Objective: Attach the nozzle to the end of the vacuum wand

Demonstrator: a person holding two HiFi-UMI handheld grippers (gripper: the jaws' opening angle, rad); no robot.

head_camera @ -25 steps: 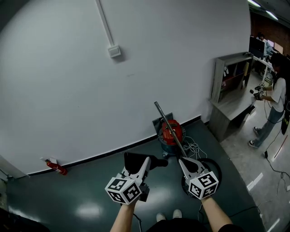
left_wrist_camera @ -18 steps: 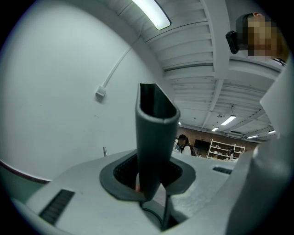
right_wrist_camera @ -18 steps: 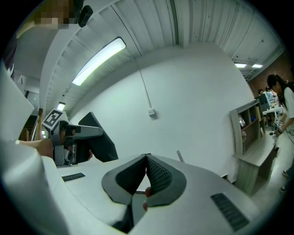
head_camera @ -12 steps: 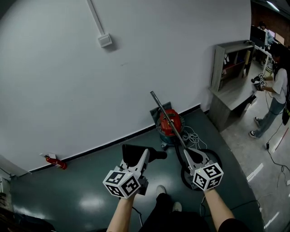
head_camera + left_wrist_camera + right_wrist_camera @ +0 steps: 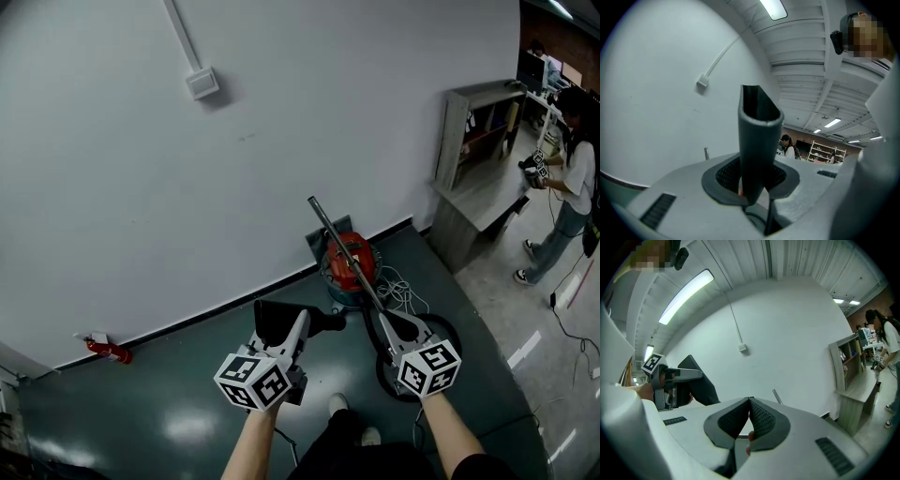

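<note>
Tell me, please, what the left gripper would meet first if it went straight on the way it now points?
Most likely the white wall. The left gripper, shut on the nozzle, aims just right of the wand's tip; its jaws hide anything lower, so depth is uncertain.

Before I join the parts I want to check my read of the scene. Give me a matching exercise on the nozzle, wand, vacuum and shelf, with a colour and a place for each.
Things:
1. nozzle
2. wand
3. vacuum
4. shelf

Colour and place:
a. red, low behind the slanting tube
b. grey, far right
c. black, clamped in the left gripper
d. silver, slanting up and away

Pairs: 1-c, 2-d, 3-a, 4-b
</note>
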